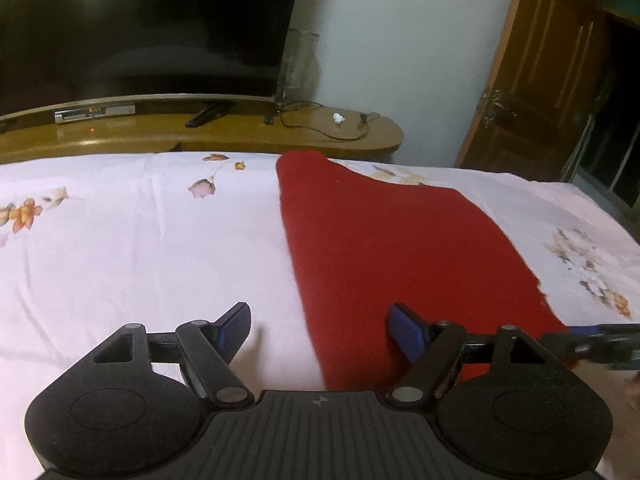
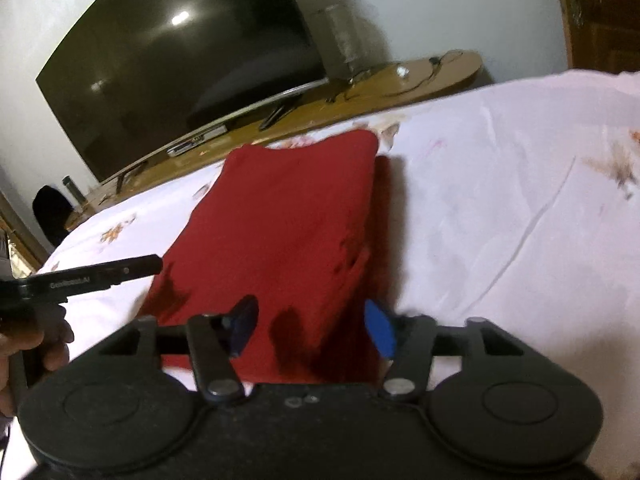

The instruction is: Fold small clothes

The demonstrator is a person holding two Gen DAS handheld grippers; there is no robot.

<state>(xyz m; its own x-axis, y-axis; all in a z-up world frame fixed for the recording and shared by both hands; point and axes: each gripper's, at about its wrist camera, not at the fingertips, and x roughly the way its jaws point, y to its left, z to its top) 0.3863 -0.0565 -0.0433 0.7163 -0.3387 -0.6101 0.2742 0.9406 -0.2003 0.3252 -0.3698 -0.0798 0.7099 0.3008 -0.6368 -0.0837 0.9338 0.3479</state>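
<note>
A red garment [image 1: 392, 248] lies folded into a long strip on the white flowered bedsheet [image 1: 140, 248]. My left gripper [image 1: 324, 332] is open and empty, straddling the garment's near left edge, its right finger over the cloth. In the right wrist view the same red garment [image 2: 280, 220] runs away from me, with a second layer showing along its right side. My right gripper [image 2: 310, 330] is open and empty over the garment's near end. The left gripper [image 2: 100, 276] shows at the left edge of that view, held in a hand.
A wooden TV stand [image 1: 240, 136] runs along the far edge of the bed, with a large dark television [image 1: 140, 28], a remote and cables on it. A wooden door [image 1: 548, 68] stands at the right. The sheet [image 2: 520, 200] spreads wide to the right of the garment.
</note>
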